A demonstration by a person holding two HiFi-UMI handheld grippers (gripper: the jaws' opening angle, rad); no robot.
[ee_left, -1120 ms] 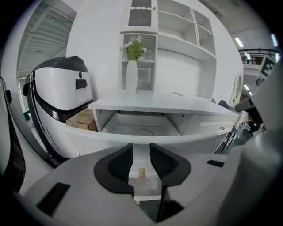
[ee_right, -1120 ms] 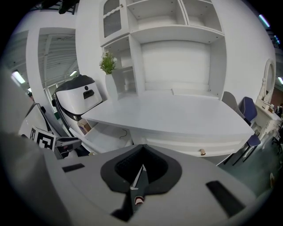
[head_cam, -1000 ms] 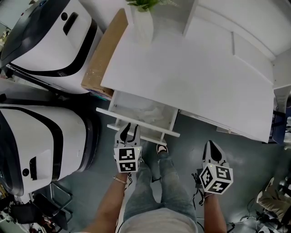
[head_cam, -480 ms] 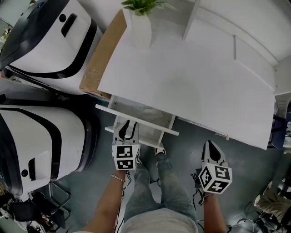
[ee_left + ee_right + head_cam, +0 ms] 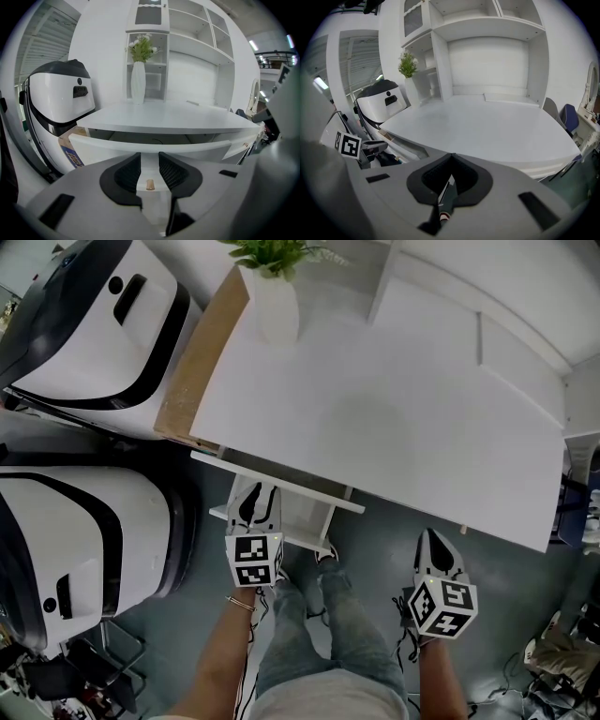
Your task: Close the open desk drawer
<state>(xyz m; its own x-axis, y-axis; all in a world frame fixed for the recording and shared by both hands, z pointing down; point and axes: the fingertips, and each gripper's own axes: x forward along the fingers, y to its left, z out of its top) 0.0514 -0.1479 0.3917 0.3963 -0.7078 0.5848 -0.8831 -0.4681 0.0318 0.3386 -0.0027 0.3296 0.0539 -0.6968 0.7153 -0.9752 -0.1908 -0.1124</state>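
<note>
One white desk drawer (image 5: 117, 147) stretches sideways, front facing the left gripper (image 5: 149, 157), whose jaws stand apart around one small tan knob (image 5: 150, 184). The right gripper (image 5: 451, 159) has its jaws together.

Desk top (image 5: 394, 399): smooth matt white. Drawer (image 5: 281, 483) front same; knob (image 5: 150, 184) pale wood. Left gripper (image 5: 149, 158) shell grey plastic; pads (image 5: 127, 173) black, ribbed.

The white flat-fronted desk drawer (image 5: 305, 521) slid farther in under the white bench (image 5: 375, 399), so less of its inside showed than a second before. The left hand-held gripper (image 5: 253, 495) moved forward with it, closer to the bench's front edge.
</note>
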